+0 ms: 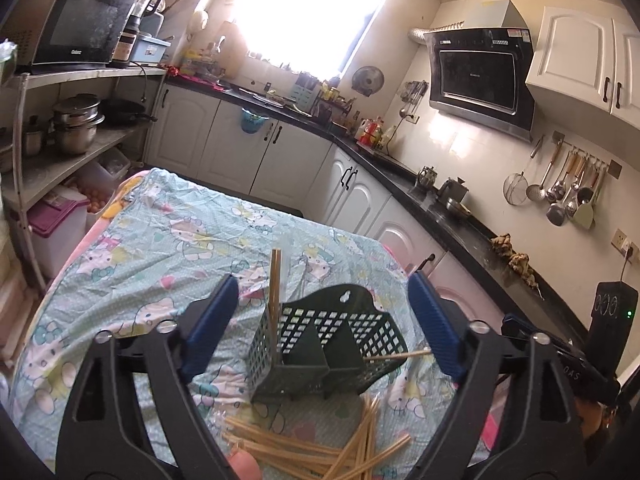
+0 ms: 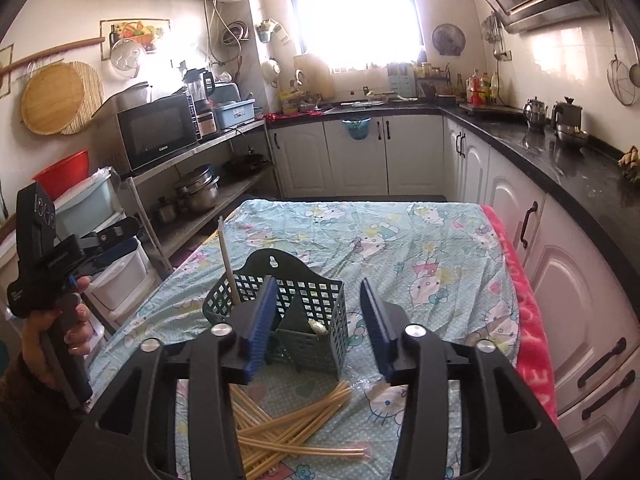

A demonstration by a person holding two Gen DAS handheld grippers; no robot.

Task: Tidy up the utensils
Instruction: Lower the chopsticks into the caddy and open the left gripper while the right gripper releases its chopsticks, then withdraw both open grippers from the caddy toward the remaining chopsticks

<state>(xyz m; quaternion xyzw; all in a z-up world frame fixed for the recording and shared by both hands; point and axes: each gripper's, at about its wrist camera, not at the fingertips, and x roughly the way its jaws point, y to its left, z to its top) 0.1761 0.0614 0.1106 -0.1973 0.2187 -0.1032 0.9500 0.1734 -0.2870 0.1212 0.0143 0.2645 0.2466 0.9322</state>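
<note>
A dark green mesh utensil holder (image 1: 320, 344) (image 2: 316, 300) stands on the cartoon-print tablecloth (image 1: 160, 248). One chopstick (image 1: 275, 288) (image 2: 229, 268) stands upright in its left compartment. A second chopstick (image 1: 396, 354) leans out of the right compartment, and its end (image 2: 318, 326) shows there. A loose pile of chopsticks (image 1: 320, 448) (image 2: 288, 432) lies on the cloth in front of the holder. My left gripper (image 1: 323, 328) is open, its fingers on either side of the holder without pressing it. My right gripper (image 2: 320, 320) is open and holds nothing, with the holder's right part behind the gap.
A person's hand (image 2: 76, 320) grips the left tool's handle at the left edge. White cabinets and a black counter (image 2: 560, 152) run behind and to the right of the table. A metal shelf with pots (image 2: 200, 188) and a microwave stands on the left.
</note>
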